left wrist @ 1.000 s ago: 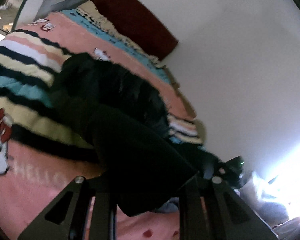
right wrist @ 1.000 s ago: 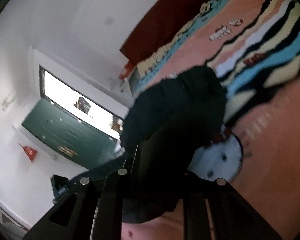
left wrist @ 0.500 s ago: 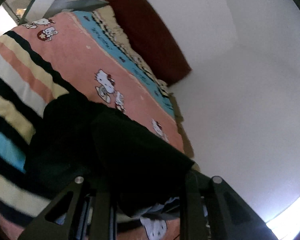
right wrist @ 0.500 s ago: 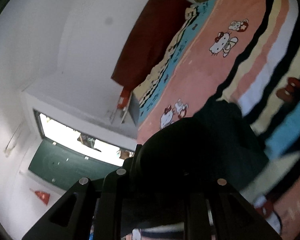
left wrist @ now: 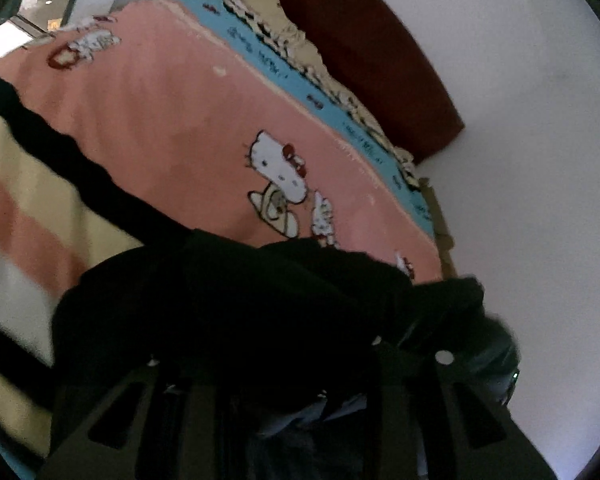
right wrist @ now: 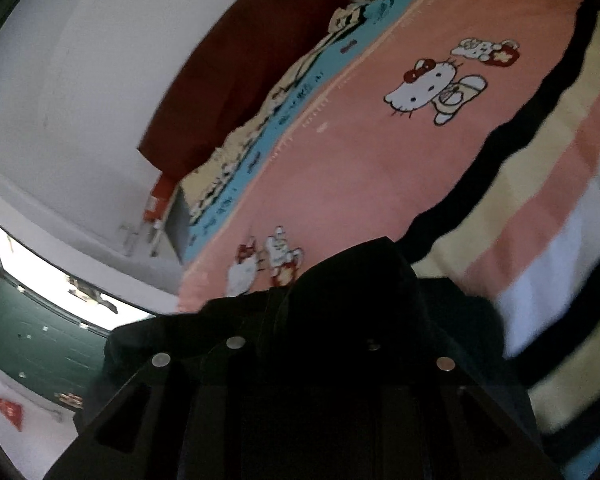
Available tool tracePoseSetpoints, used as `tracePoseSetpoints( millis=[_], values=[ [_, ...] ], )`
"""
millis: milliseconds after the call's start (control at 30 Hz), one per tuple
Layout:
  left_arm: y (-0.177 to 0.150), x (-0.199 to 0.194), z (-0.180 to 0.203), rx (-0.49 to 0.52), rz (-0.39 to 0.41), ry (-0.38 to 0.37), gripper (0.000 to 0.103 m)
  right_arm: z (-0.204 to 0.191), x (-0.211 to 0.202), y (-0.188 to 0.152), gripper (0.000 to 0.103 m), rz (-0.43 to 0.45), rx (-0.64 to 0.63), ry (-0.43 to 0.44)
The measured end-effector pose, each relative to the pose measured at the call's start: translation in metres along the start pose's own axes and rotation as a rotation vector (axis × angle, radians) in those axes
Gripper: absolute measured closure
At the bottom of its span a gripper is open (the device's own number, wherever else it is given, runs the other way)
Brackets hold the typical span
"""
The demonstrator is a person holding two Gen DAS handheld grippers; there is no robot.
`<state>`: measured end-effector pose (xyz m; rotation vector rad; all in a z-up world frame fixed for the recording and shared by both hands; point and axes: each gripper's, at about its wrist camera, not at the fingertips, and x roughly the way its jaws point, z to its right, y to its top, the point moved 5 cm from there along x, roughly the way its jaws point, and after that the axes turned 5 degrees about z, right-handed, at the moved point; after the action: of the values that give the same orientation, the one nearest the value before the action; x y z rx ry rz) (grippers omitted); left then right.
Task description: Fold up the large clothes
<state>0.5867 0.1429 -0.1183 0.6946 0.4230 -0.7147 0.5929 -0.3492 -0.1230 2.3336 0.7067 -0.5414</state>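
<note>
On a Hello Kitty blanket [left wrist: 180, 128], each hand-held gripper, left [left wrist: 276, 364] and right [right wrist: 300, 360], is clamped on the black garment [left wrist: 228, 300].

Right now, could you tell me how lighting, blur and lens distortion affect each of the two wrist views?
Left wrist view: the black garment is underexposed, swallowing the left gripper; blanket stripes smear at the left edge; the wall bows with fisheye curvature.
Right wrist view: the window is blown out white; the garment hides the right gripper in shadow; the blanket print is slightly soft.
</note>
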Motion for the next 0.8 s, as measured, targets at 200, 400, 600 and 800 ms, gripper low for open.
tracePoseSetpoints(
  millis=[200, 400, 600, 800],
  values=[
    [0.004, 0.039, -0.012, 0.030, -0.001, -0.027, 0.077, 0.017, 0.055, 0.000, 0.083, -0.021, -0.021, -0.001],
    [0.008, 0.030, -0.016, -0.050, -0.027, -0.087, 0.073, 0.023, 0.063, 0.003, 0.076, -0.044, 0.035, 0.049],
    [0.039, -0.034, -0.011, -0.131, 0.048, -0.207, 0.054, 0.013, 0.014, 0.024, 0.014, 0.059, -0.052, -0.010],
    [0.049, -0.085, 0.019, 0.061, 0.138, -0.077, 0.050, -0.026, -0.041, 0.031, 0.015, 0.129, -0.272, -0.061]
  ],
)
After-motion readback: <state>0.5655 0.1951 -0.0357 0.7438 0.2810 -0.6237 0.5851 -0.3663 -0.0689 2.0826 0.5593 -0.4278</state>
